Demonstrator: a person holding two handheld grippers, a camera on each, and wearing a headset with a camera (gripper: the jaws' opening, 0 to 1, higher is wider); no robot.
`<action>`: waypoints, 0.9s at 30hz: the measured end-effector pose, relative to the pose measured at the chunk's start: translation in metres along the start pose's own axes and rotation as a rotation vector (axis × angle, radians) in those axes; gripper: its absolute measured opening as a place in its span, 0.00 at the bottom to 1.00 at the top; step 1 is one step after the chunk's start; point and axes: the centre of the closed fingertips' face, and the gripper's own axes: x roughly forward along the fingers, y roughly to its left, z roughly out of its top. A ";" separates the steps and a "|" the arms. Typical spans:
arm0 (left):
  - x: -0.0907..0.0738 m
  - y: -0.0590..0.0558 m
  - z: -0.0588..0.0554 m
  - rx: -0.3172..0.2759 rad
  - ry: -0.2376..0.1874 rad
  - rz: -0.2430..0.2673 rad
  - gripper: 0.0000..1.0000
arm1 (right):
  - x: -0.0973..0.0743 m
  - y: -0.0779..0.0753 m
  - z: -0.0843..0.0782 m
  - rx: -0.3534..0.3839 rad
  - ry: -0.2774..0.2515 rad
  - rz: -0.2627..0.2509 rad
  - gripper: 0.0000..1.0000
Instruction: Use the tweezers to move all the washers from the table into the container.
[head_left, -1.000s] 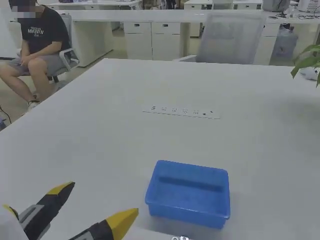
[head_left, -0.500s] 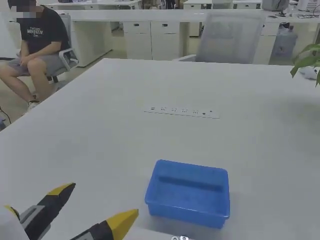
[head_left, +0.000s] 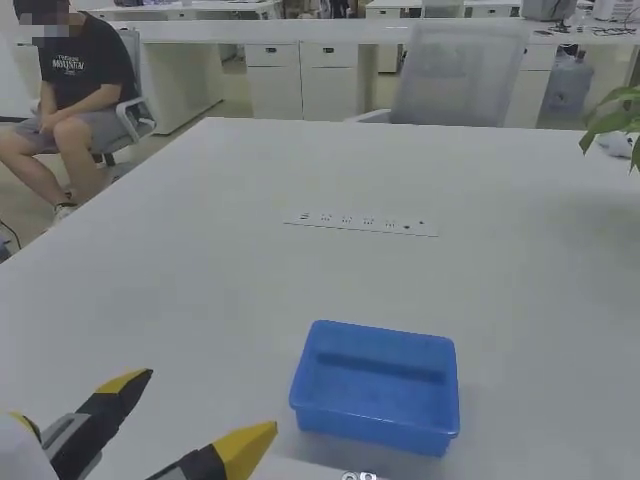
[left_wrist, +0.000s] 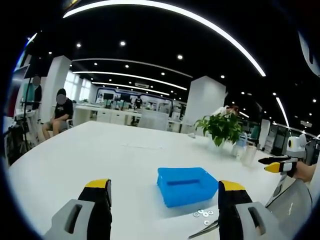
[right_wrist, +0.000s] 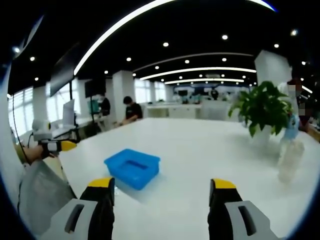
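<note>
Blue container (head_left: 375, 385) unmoved; left claw (left_wrist: 164, 184) stays wide open.

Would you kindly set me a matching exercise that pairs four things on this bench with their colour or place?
Things:
1 container
2 washers
3 tweezers
4 plant

Descriptions:
A green leaves, at the far side of the table
B blue
C small rings lying on the table beside the container
D slim, lying right next to the washers

Pairs: 1-B; 2-C; 3-D; 4-A
</note>
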 end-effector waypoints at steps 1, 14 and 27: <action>0.000 0.000 0.000 0.001 0.000 -0.001 0.89 | 0.000 0.000 0.000 0.000 -0.002 0.000 0.76; 0.000 0.001 -0.002 0.000 0.004 -0.006 0.89 | 0.000 -0.003 -0.001 -0.001 -0.001 -0.003 0.76; 0.001 -0.005 -0.003 0.010 0.014 -0.020 0.89 | 0.001 -0.003 -0.002 -0.014 0.008 -0.007 0.76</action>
